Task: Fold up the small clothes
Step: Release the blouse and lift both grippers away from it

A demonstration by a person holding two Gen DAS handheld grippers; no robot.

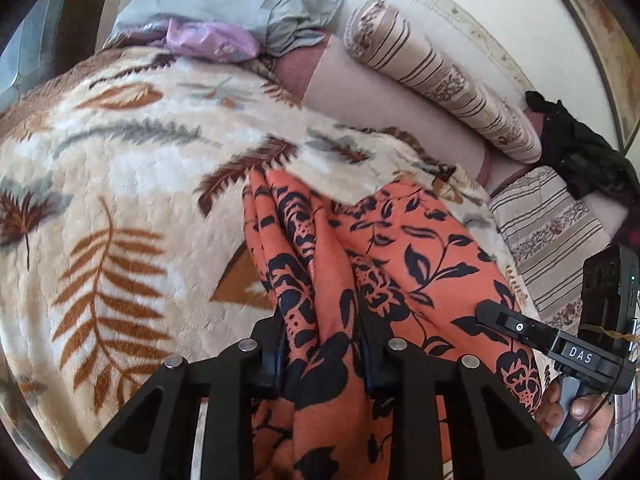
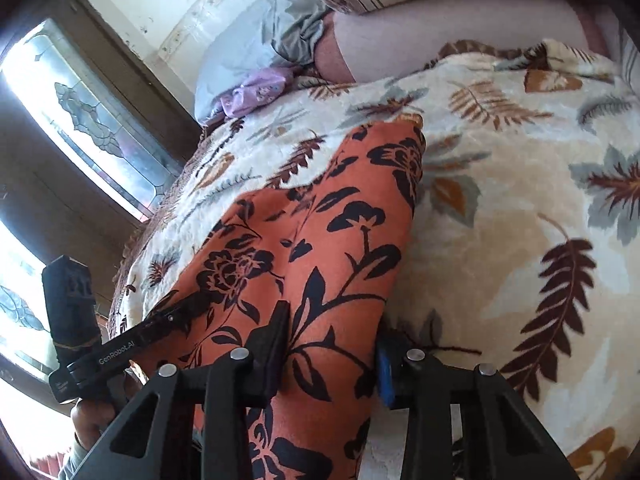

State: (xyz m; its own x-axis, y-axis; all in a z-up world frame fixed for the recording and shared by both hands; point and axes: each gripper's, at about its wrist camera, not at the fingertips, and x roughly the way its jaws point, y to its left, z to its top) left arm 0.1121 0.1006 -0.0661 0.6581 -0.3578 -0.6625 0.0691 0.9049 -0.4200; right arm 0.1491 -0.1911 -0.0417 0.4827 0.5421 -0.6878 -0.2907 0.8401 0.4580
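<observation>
An orange garment with a black flower print [image 1: 400,248] lies partly lifted off a cream leaf-patterned blanket [image 1: 120,160]. My left gripper [image 1: 322,344] is shut on a bunched edge of it, with folds of cloth pinched between the black fingers. In the right wrist view the same garment [image 2: 320,220] runs up from my right gripper [image 2: 328,356], which is shut on its near edge. Each gripper shows in the other's view: the right one [image 1: 516,326] at the garment's right edge, the left one [image 2: 172,316] at its left edge. The garment's far end rests on the blanket [image 2: 520,200].
Along the wall lie a striped bolster [image 1: 440,76], a grey pillow [image 1: 240,0] and a lilac cloth [image 1: 212,38]. A black garment [image 1: 580,148] sits at the far right by a striped cushion [image 1: 552,232]. A window [image 2: 80,120] stands beside the bed. A hand [image 1: 588,412] holds the right gripper.
</observation>
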